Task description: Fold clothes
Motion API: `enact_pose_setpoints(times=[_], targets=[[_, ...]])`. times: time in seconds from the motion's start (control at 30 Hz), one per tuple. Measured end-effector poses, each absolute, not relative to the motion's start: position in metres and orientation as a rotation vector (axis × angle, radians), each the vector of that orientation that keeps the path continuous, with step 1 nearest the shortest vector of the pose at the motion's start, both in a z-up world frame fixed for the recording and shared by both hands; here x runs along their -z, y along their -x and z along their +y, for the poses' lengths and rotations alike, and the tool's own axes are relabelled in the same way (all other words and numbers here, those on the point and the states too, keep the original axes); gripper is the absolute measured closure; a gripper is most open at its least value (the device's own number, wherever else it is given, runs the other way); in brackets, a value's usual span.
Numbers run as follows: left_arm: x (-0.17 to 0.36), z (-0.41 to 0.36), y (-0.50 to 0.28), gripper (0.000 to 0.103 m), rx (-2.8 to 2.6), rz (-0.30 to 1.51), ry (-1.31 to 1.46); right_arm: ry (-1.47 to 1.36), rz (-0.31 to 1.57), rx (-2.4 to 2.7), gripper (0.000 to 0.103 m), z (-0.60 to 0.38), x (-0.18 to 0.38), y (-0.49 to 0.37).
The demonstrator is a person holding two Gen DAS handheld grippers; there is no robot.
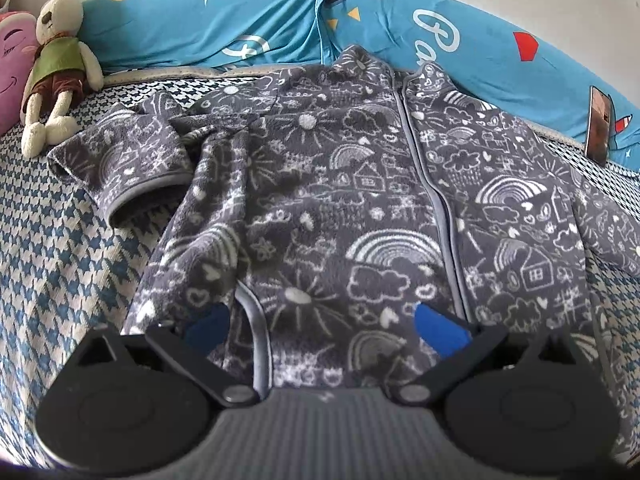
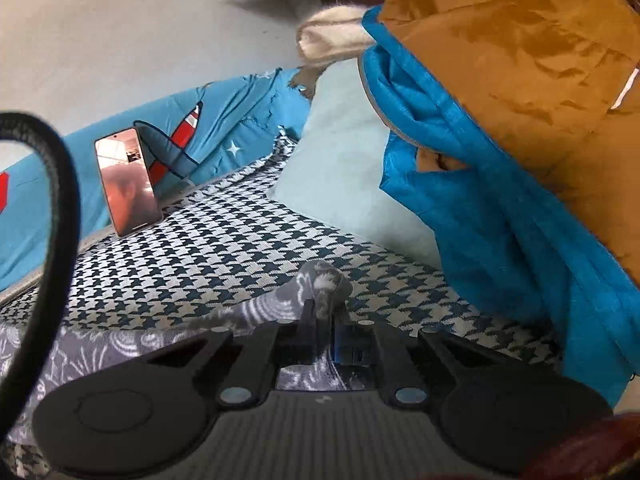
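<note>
A grey fleece jacket (image 1: 340,200) with white doodle prints lies front up on the houndstooth bed cover (image 1: 60,248), zipper closed, collar toward the far pillows. Its left sleeve (image 1: 124,160) is bent across the cover. My left gripper (image 1: 320,320) hovers open over the jacket's lower hem, its blue pads (image 1: 440,328) spread wide with fleece beneath them. In the right wrist view my right gripper (image 2: 326,312) is shut on the end of the jacket's other sleeve (image 2: 316,284), which bunches up just above the houndstooth cover (image 2: 240,248).
A plush rabbit (image 1: 60,60) and a pink cushion (image 1: 12,68) sit at the far left. Blue printed pillows (image 1: 240,20) line the back. A phone (image 2: 128,182) leans against them. A blue and brown coat (image 2: 500,140) is piled at the right. A black cable (image 2: 60,208) loops on the left.
</note>
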State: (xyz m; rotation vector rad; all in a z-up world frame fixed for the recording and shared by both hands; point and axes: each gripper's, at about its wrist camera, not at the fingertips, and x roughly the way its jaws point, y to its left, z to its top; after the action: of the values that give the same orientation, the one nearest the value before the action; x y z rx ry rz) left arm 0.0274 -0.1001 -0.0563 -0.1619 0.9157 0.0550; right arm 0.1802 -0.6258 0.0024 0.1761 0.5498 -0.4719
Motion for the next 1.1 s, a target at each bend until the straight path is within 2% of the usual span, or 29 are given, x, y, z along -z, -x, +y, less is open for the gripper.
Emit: enact_pose_setpoints(times=[0.1,0.23,0.3,0.43,0.53,0.7,0.93,1.1], targets=[[0.059,-0.102,-0.026,0.000,-0.060,0.917,0.149,-0.168,0.522,0.544,0.085,-0.625,-0.009,-0.177],[0.060,-0.104,-0.023,0.000,-0.065,0.917,0.137,-0.199,0.550,0.501,0.085,-0.623,-0.013,-0.178],[0.058,-0.104,-0.021,0.000,-0.066,0.906,0.132,-0.223,0.560,0.450,0.076,-0.614,-0.016,-0.177],[0.055,-0.100,-0.018,0.000,-0.087,0.882,0.131,-0.308,0.584,0.318,0.073,-0.591,-0.022,-0.171],[0.054,-0.091,-0.016,0.000,-0.120,0.873,0.149,-0.363,0.602,0.219,0.067,-0.571,-0.025,-0.165],[0.048,-0.071,-0.010,0.001,-0.202,0.820,0.144,-0.331,0.631,0.059,0.066,-0.523,-0.028,-0.163],[0.051,-0.036,-0.010,0.018,-0.288,0.787,0.139,-0.316,0.719,-0.121,0.062,-0.463,-0.023,-0.154],[0.053,-0.017,-0.010,0.019,-0.333,0.754,0.138,-0.273,0.752,-0.260,0.062,-0.418,-0.016,-0.138]])
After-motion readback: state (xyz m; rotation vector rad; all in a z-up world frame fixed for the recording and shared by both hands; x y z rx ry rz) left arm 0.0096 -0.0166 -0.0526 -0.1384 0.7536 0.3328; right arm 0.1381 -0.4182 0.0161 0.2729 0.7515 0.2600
